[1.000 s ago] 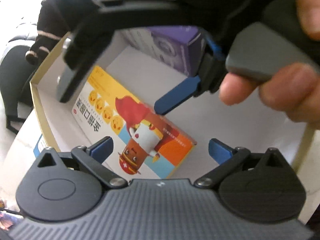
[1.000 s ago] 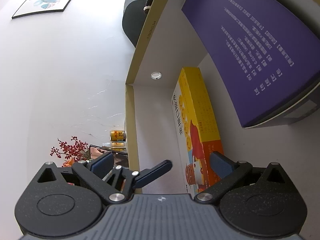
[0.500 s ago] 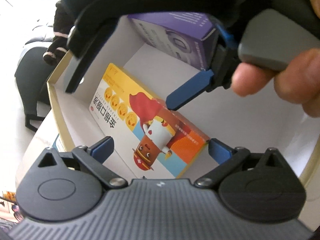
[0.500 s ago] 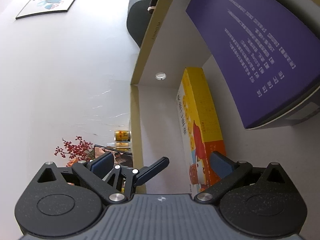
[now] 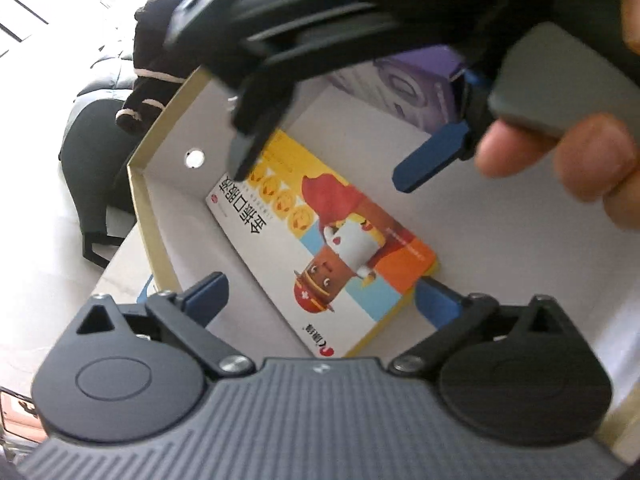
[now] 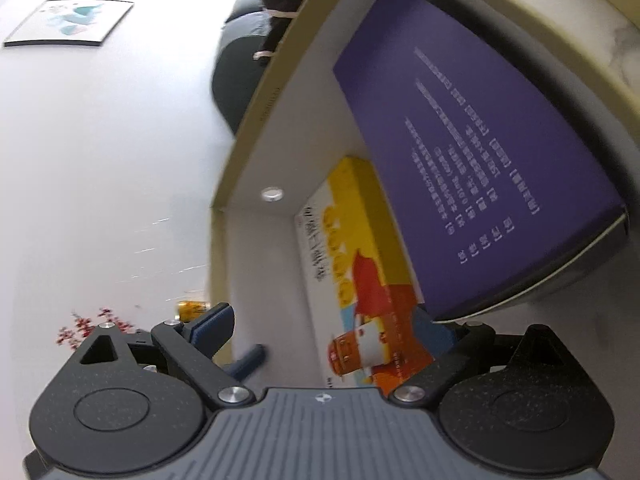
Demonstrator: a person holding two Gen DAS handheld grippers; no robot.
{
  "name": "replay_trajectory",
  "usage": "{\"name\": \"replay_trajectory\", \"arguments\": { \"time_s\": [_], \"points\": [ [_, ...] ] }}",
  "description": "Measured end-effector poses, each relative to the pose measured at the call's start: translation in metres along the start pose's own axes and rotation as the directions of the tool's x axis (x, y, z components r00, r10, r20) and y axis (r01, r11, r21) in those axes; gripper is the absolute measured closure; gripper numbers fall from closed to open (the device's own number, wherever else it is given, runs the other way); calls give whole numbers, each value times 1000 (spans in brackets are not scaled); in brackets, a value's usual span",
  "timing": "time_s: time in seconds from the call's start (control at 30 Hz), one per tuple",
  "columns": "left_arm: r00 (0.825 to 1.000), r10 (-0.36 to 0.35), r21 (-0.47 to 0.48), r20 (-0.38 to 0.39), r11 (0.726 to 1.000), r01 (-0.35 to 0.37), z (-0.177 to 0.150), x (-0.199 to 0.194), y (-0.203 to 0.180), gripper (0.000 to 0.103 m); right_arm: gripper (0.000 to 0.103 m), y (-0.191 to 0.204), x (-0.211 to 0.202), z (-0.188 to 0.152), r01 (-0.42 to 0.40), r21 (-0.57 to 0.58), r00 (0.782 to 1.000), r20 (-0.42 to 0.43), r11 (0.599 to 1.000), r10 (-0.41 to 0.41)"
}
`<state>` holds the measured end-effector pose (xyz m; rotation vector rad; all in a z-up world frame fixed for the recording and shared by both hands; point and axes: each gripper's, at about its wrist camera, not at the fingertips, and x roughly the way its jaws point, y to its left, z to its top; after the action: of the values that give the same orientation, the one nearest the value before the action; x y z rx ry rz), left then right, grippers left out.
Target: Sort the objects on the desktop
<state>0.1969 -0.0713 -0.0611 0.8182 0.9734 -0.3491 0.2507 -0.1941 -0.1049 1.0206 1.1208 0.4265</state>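
Observation:
A yellow and orange cartoon-printed carton [image 5: 328,248] lies flat in a tan-rimmed, white-lined storage box [image 5: 140,208]. A purple carton [image 5: 416,80] stands at the box's far end. My left gripper [image 5: 320,300] hangs open just above the near end of the yellow carton, touching nothing. My right gripper [image 5: 336,156], held by a hand [image 5: 580,168], hovers over the box. In the right wrist view the right gripper [image 6: 324,328] has its jaws closing slightly, with no pad pressing on anything. The purple carton [image 6: 480,160] fills the upper right there, and the yellow carton [image 6: 360,260] lies under it.
A dark bag [image 5: 92,140] sits outside the box's left wall. In the right wrist view, framed pictures [image 6: 72,24] hang on the wall, and a yellow can [image 6: 192,308] and red berries [image 6: 80,326] stand beyond the box rim [image 6: 218,264].
Both views have tilted, so the box interior and the yellow carton show more fully. The right gripper's fingers have drawn in a little. Both cartons lie where they were.

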Motion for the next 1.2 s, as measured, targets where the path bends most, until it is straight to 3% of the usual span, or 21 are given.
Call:
{"name": "replay_trajectory", "arguments": {
  "time_s": [0.23,0.33,0.77,1.2],
  "points": [
    [1000,-12,-41,21,999,13,-8,-3,4,0,5,4,22,4,67,51,998,-20,996,-66],
    [1000,-13,-42,26,999,14,-10,-3,3,0,0,1,34,3,88,55,996,-28,995,-87],
    [1000,-6,-24,-7,1000,6,-16,0,-6,0,0,-2,16,1,-80,-6,996,-29,997,79],
    [993,118,166,-6,979,-116,-22,0,-44,0,0,-4,9,0,-146,-13,988,-41,989,146]
  ]
}}
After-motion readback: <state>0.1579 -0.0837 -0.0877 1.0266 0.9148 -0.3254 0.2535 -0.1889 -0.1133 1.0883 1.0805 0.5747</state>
